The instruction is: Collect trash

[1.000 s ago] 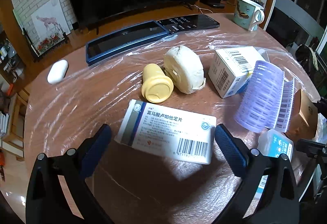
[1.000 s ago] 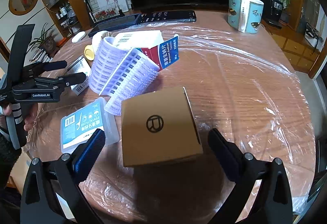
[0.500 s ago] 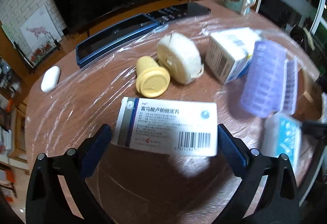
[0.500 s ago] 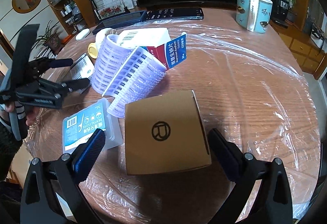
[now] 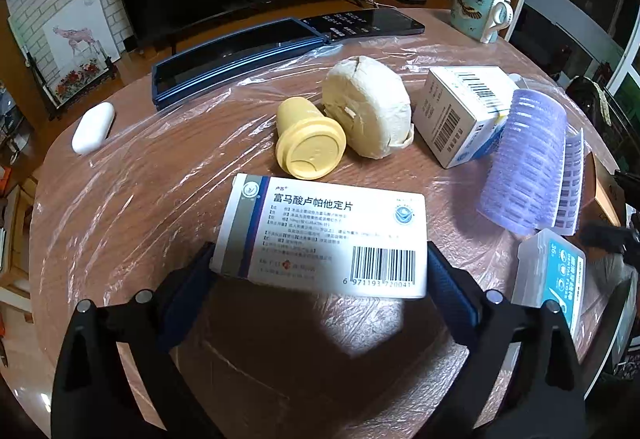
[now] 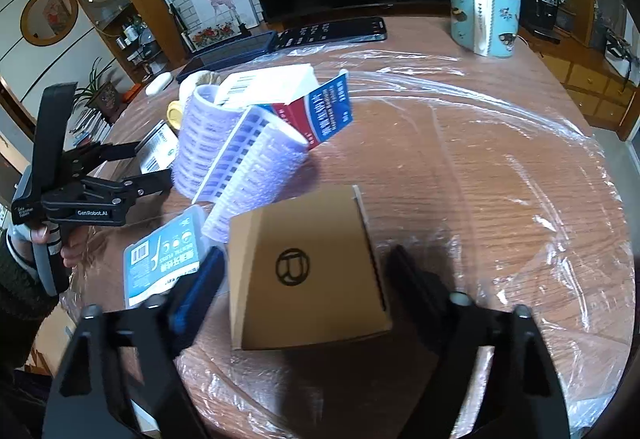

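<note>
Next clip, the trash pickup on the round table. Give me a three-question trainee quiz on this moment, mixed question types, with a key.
1. True or false: the left gripper has its fingers on either side of the white medicine box.
2. Which item sits between the right gripper's fingers? A) dental floss case B) brown cardboard box C) purple hair roller
3. Fill in: the yellow bottle lies on its side against a ____ of cream-coloured tape.

Key: 1 true; 2 B; 3 roll

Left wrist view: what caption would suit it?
Left claw straddling a white medicine box on the plastic-covered wooden table.
</note>
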Action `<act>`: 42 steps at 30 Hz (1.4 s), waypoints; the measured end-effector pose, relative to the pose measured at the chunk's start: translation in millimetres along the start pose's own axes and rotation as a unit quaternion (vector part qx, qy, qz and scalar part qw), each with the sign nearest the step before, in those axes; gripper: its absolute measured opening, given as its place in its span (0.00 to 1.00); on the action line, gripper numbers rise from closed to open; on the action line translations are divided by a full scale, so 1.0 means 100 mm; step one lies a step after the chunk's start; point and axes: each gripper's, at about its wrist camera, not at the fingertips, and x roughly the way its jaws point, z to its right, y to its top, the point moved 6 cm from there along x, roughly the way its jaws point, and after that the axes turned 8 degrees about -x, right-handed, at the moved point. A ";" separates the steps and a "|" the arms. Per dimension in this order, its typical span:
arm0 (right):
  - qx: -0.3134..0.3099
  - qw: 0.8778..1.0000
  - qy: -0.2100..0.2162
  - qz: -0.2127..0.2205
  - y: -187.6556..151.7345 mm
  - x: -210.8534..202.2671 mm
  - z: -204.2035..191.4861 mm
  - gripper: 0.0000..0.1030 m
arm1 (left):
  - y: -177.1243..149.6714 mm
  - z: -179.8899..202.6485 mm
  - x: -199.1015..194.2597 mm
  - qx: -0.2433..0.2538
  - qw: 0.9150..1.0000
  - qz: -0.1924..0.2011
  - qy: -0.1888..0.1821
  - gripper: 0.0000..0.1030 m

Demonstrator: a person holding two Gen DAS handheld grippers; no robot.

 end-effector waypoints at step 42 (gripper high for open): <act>0.042 0.997 0.009 0.067 -0.17 -0.70 -0.39 0.56 | -0.68 0.28 -1.01 -0.055 0.995 0.072 -0.045 0.95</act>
